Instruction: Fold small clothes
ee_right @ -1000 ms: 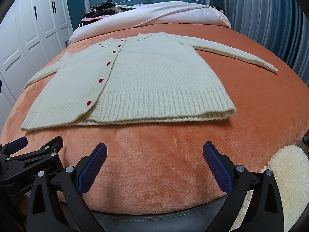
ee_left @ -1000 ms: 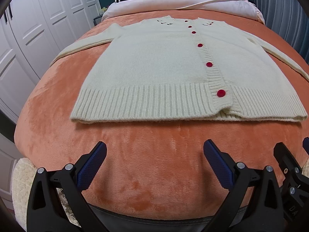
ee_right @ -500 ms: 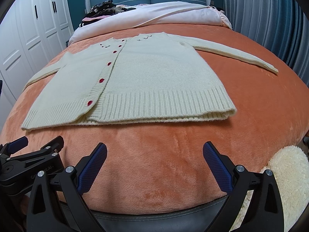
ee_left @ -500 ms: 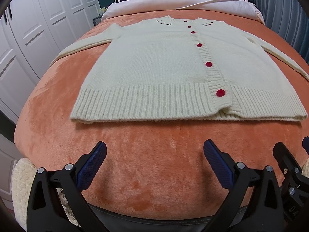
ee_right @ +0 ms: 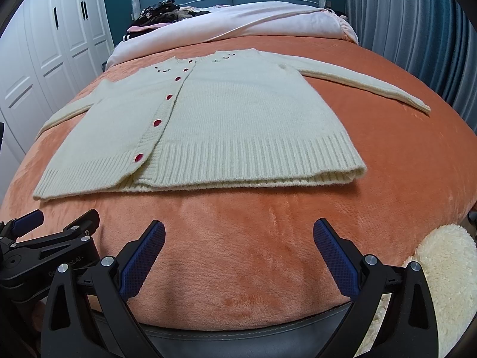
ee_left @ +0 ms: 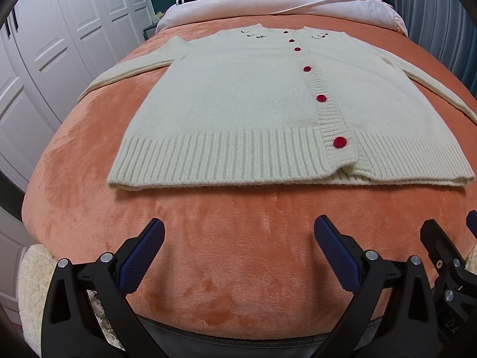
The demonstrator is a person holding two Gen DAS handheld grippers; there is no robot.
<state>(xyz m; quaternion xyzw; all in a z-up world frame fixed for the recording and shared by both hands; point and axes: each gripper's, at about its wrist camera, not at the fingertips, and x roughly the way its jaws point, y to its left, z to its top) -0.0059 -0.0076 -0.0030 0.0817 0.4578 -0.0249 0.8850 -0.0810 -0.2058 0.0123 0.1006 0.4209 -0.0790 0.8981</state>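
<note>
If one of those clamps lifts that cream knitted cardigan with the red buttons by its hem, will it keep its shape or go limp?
Probably limp: the cream knitted cardigan with red buttons lies flat, following the orange plush blanket. Its long sleeve would likely trail. The thick ribbed hem suggests some weight, and the plush may drag on it. Both the left gripper and the right gripper are open.

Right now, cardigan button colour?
Red buttons on the cream cardigan; clearest in the left wrist view.

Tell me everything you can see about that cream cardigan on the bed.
The cardigan is a cream knit, soft and slightly fuzzy, with ribbed hem and button band. It is closed with round red buttons, and small dark embroidery sits near the neckline. It lies flat, front up, hem toward the cameras, both sleeves spread outward, on the orange plush blanket. Neither gripper touches it.
</note>
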